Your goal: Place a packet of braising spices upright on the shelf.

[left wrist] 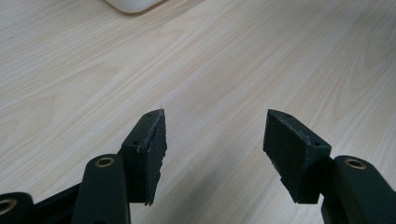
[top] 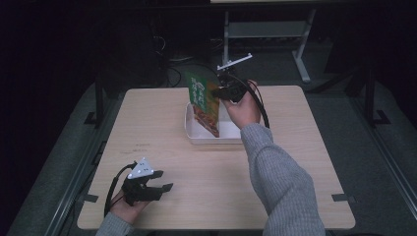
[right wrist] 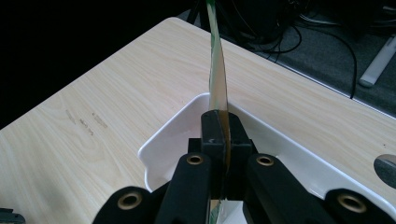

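- White plastic forms the shallow tray [top: 193, 132] at the middle of the wooden table [top: 295, 147]; nothing else can be seen inside it.
- A green and orange food pouch [top: 204, 101] is pinched edge-on by the right gripper [top: 227, 92], upright, its lower corner inside the tray.
- The thin pouch could slip or bend, being clamped at one edge only.
- The tray could be nudged or tipped if the pouch is dragged against its wall.
- The left gripper [top: 156, 184] rests near the table's front edge, jaws apart and empty.

packet [top: 204, 102] print too small to read, its lower corner hidden inside the tray [top: 196, 136], top edge cropped in the right gripper view, tray mostly cropped in the left gripper view
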Demonstrator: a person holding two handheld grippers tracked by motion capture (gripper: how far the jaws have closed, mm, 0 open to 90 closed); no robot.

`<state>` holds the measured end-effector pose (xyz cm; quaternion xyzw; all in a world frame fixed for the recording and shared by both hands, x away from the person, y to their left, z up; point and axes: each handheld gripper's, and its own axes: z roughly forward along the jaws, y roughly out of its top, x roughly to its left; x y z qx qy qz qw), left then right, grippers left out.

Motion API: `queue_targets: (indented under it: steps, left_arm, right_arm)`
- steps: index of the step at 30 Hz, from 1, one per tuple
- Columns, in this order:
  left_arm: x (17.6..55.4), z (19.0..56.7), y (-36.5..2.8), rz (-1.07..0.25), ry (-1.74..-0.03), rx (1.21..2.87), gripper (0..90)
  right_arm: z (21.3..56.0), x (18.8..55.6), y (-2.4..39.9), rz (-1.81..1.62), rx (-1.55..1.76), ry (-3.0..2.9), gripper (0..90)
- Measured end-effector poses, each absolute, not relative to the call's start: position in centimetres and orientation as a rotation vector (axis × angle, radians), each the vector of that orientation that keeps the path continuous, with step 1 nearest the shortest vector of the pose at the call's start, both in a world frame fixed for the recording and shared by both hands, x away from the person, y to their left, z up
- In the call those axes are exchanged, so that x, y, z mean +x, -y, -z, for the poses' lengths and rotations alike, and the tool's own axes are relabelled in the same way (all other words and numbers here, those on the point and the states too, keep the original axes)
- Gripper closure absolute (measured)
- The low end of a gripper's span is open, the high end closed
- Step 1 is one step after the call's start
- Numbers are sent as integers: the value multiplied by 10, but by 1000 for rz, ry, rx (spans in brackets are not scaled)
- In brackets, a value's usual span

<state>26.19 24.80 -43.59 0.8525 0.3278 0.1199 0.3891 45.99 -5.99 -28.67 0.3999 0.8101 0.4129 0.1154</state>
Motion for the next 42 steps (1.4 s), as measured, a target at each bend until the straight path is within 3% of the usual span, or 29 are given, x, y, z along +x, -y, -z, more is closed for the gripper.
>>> queue_targets:
  steps: [10,12,21,42]
  left_arm:
    - [263,436,-249,-302,-837,2164,387]
    - [262,436,-249,-304,-835,2165,386]
    - [262,436,-248,-307,-842,2161,370]
    - [263,437,-248,-318,-848,2173,338]
  right_arm:
    - [290,461,62,-1156,1182,-2383,792]
    - [291,462,67,-1175,1207,-2388,727]
    - [291,456,78,-1213,1204,-2411,600]
    - [310,438,115,-1244,1260,-2470,543]
